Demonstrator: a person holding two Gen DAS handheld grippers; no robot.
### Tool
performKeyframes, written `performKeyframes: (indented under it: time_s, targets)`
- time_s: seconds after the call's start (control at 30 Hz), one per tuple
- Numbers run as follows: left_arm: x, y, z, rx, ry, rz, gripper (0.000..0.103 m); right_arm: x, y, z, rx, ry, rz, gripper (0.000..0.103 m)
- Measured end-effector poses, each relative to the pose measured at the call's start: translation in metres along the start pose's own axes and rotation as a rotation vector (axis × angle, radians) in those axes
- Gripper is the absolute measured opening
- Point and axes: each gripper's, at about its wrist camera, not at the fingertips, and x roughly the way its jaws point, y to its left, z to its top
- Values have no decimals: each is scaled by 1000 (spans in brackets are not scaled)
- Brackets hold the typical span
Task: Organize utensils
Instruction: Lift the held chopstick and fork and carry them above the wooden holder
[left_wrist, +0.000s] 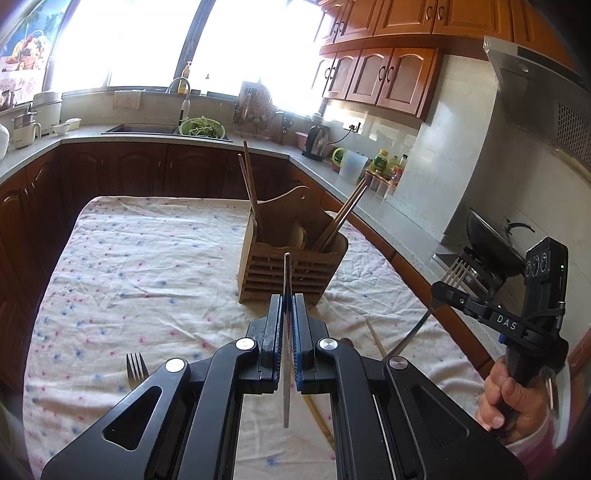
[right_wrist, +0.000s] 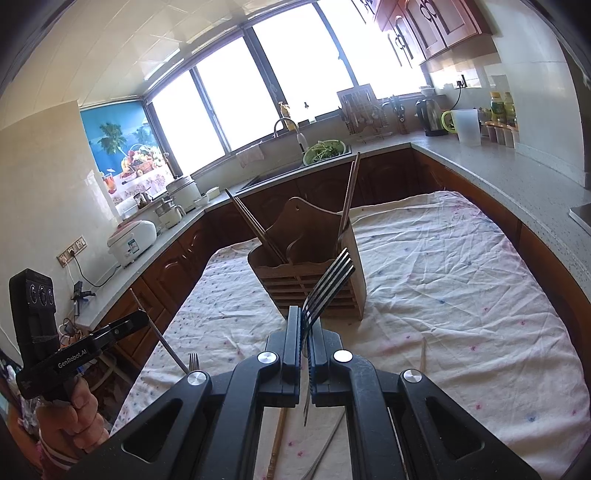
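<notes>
A wooden utensil holder (left_wrist: 291, 254) (right_wrist: 314, 266) stands on the flowered tablecloth (left_wrist: 147, 266), with chopsticks (left_wrist: 251, 184) (right_wrist: 349, 192) leaning out of it. My left gripper (left_wrist: 287, 302) is shut on a thin metal utensil (left_wrist: 286, 280), seen edge-on, just in front of the holder; it also shows in the right wrist view (right_wrist: 136, 321). My right gripper (right_wrist: 304, 325) is shut on a metal fork (right_wrist: 328, 280), tines up, near the holder's front; it also shows in the left wrist view (left_wrist: 443, 291). Another fork (left_wrist: 136, 367) (right_wrist: 193, 361) lies on the cloth.
Loose chopsticks (right_wrist: 277, 439) (left_wrist: 375, 338) and a metal handle (right_wrist: 328, 443) lie on the cloth under the grippers. Kitchen counters (left_wrist: 388, 218) with a sink (left_wrist: 144, 129), a kettle (right_wrist: 430, 116) and jars surround the table. A wok (left_wrist: 491, 240) sits at the right.
</notes>
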Motion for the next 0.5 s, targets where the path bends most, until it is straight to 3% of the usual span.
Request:
performKeyframes:
  time_s: [0.5]
  targets:
    - [2, 6, 20, -13, -53, -14, 4, 13, -4, 11, -1, -7, -4, 3]
